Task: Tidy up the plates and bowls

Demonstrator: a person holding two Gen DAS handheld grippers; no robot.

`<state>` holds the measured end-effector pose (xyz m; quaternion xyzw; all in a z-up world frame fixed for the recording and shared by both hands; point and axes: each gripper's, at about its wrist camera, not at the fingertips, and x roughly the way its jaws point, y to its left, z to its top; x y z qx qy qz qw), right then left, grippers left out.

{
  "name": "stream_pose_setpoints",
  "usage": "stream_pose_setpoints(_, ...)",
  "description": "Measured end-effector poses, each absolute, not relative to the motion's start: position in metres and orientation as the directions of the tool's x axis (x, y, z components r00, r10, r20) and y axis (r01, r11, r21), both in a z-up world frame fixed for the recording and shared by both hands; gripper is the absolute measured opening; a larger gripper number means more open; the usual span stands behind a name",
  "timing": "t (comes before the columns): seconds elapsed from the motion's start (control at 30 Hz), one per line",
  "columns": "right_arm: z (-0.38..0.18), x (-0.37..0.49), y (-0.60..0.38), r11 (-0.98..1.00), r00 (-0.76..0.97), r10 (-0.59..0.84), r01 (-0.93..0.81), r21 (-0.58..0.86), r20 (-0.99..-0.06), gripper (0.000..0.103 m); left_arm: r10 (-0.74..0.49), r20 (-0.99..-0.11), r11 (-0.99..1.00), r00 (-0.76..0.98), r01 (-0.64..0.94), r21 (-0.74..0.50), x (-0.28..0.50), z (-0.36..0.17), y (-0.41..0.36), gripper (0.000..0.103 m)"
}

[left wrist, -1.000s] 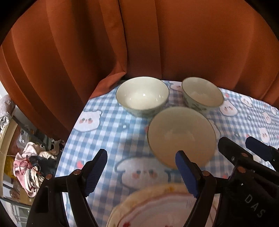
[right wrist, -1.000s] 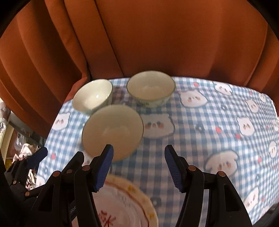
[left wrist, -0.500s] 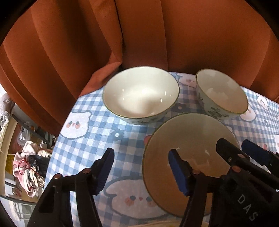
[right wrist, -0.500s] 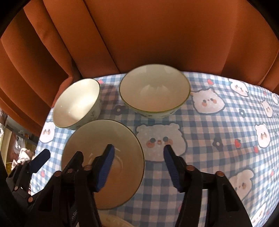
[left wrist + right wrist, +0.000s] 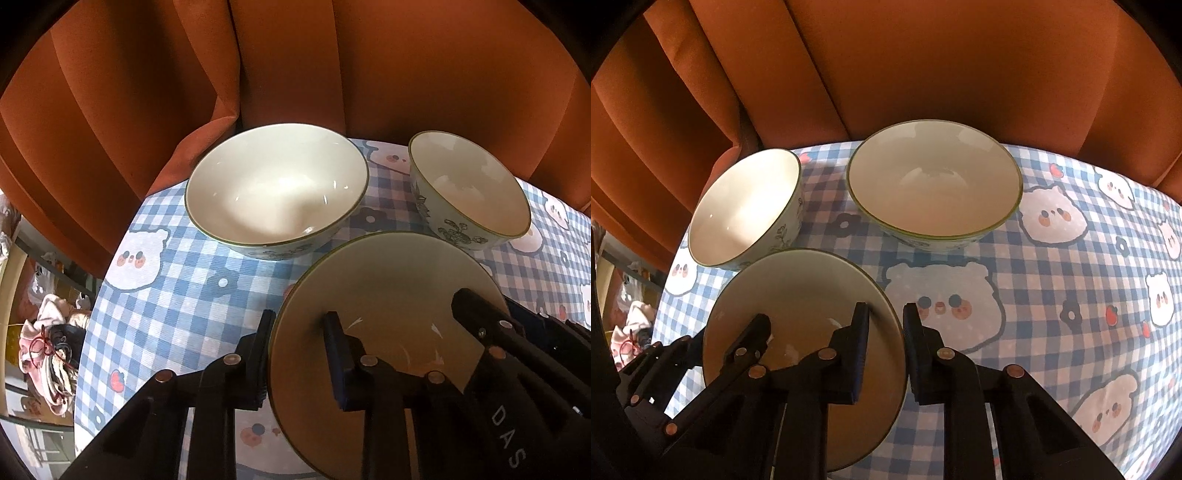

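A beige plate (image 5: 384, 288) with a dark rim lies on the checked tablecloth. My left gripper (image 5: 299, 354) straddles its left rim, one finger outside and one on the plate. My right gripper (image 5: 886, 347) straddles its right rim (image 5: 812, 295) the same way. Both have narrowed around the rim; firm contact is unclear. Behind the plate stand a wide white bowl (image 5: 277, 188), which also shows in the right wrist view (image 5: 934, 184), and a smaller, deeper bowl (image 5: 469, 192) with a leaf pattern, also in the right wrist view (image 5: 746, 210).
An orange curtain (image 5: 295, 66) hangs right behind the bowls. The table's left edge (image 5: 92, 295) drops off to clutter on the floor (image 5: 44, 350). The blue checked cloth with bear prints (image 5: 1071, 295) stretches to the right.
Both grippers moved forward and down onto the beige plate and narrowed around its opposite rims. The patterned plate in front has dropped out of view.
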<state>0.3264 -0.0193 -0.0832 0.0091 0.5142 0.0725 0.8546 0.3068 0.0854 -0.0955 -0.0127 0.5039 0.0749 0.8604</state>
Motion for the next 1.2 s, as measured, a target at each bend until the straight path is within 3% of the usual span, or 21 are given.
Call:
stream_pose_setpoints(0.27, -0.077, 0.324, -0.019, 0.989, 0.460, 0.136, -0.117, 0.092, -0.878, 0.022, 0.119, -0.864, 0.988, 0.488, -0.142, 0.056, 0.300, -0.088, 0.084, 0.024)
stream_pose_setpoints(0.7, -0.022, 0.287, -0.027, 0.992, 0.550, 0.126, -0.097, 0.086, -0.826, 0.022, 0.092, -0.809, 0.994, 0.580, -0.107, 0.036, 0.260, -0.031, 0.077, 0.024)
stream_pose_setpoints(1.2, 0.030, 0.197, -0.062, 0.999, 0.631, 0.024, 0.017, 0.045, -0.776, 0.022, -0.024, -0.770, 0.999, 0.638, 0.032, -0.004, 0.188, 0.003, 0.045, 0.025)
